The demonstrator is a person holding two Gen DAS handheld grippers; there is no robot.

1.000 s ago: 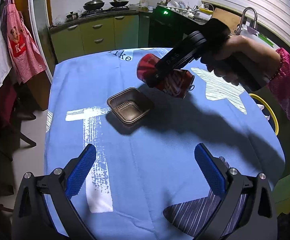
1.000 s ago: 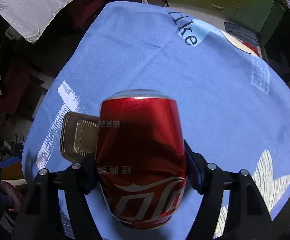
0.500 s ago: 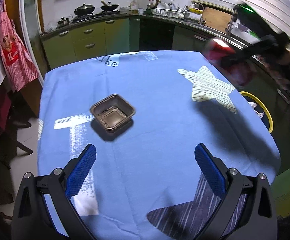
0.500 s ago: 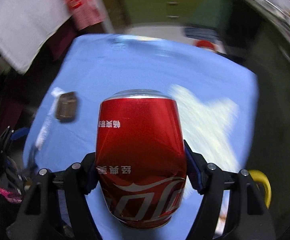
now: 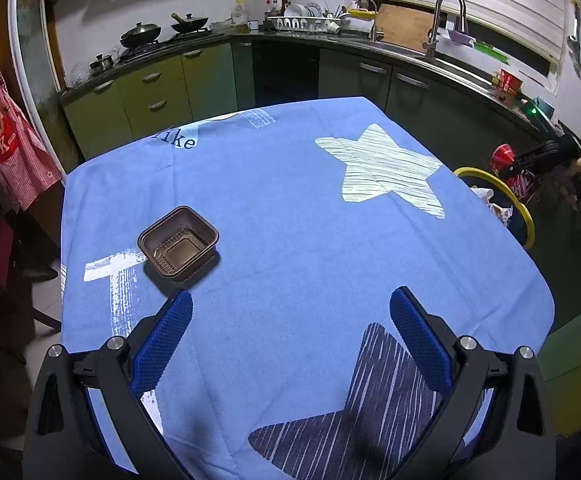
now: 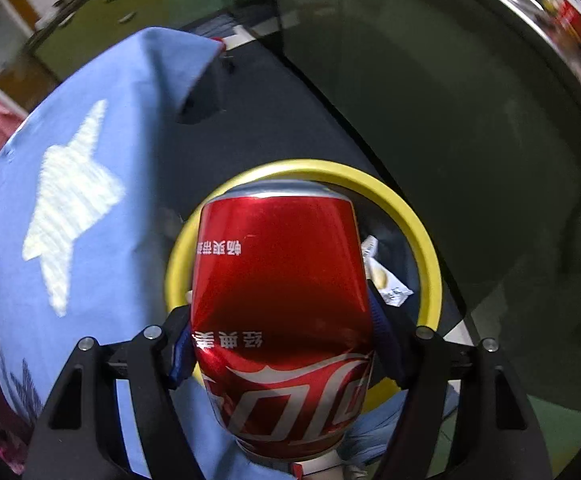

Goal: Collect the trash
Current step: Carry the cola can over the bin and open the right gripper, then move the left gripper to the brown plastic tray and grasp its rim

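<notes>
My right tongs (image 6: 280, 344) are clamped on the dented red aluminium cola can (image 6: 280, 304), both blue pads pressed against its sides. I hold the can off the right edge of the table (image 5: 290, 216), directly above the yellow-rimmed round trash bin (image 6: 426, 248), which holds crumpled white wrappers (image 6: 386, 284). My left tongs (image 5: 290, 340) stand apart, nothing between them, above the near edge. A brown rectangular plastic tray (image 5: 178, 244) sits empty near the left edge.
</notes>
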